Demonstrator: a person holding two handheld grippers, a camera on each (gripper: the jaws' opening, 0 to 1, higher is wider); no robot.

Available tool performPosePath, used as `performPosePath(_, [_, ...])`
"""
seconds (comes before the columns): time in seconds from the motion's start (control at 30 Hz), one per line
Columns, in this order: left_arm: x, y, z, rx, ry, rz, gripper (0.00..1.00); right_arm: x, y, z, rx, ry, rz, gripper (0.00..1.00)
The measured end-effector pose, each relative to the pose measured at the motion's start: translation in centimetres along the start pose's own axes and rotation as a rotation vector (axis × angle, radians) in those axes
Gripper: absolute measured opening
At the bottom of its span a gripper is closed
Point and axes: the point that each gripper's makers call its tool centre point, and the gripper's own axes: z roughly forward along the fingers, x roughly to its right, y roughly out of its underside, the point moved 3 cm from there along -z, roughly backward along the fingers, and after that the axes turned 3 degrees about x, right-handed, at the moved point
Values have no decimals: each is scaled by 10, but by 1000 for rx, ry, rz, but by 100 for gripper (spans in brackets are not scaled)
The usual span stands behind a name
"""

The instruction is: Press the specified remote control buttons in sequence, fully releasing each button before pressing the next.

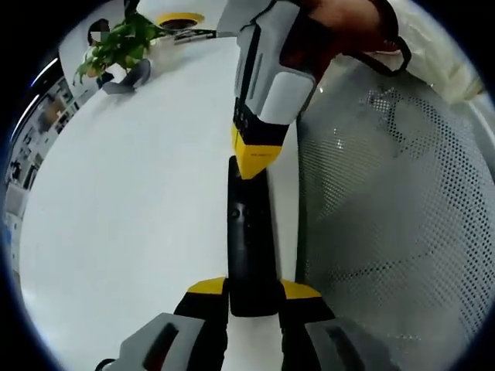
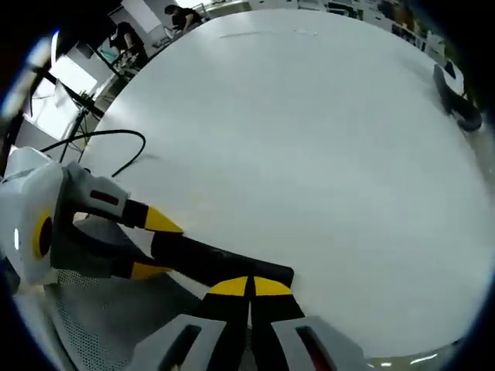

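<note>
A slim black remote control (image 1: 247, 232) lies lengthwise between the yellow-tipped jaws of my left gripper (image 1: 254, 289), which is shut on its near end. My right gripper (image 1: 255, 158) comes down from above with its jaws shut together, its yellow tip resting on the remote's far end. In the right gripper view, the closed tips of my right gripper (image 2: 251, 286) sit on the remote control (image 2: 224, 267), and my left gripper (image 2: 153, 246) clamps the remote's other end from the left. The buttons under the tip are hidden.
The white table (image 1: 131, 201) spreads wide to the left. A grey mesh chair back (image 1: 394, 209) stands close on the right. A potted plant (image 1: 120, 46) sits at the far corner. A black cable (image 2: 108, 139) loops on the table, and a dark object (image 2: 456, 97) lies at its far edge.
</note>
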Motion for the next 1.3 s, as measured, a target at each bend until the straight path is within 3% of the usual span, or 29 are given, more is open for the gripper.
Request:
performPosePath(0.33, [11,16,-7,19,-3,-4,24,-18,6,4,18,18,29,0])
performPosePath(0.73, [12,20,-6,148,-46,-14,24,-18,8,4,52,65,96,0])
performPosePath(0.9, [13,18,-4,132,-66,38,24,-19,8,4,65,95,97,0])
performPosePath(1.3, [12,19,-3,169,-83,47,25,-14,8,4,60,33,173,0])
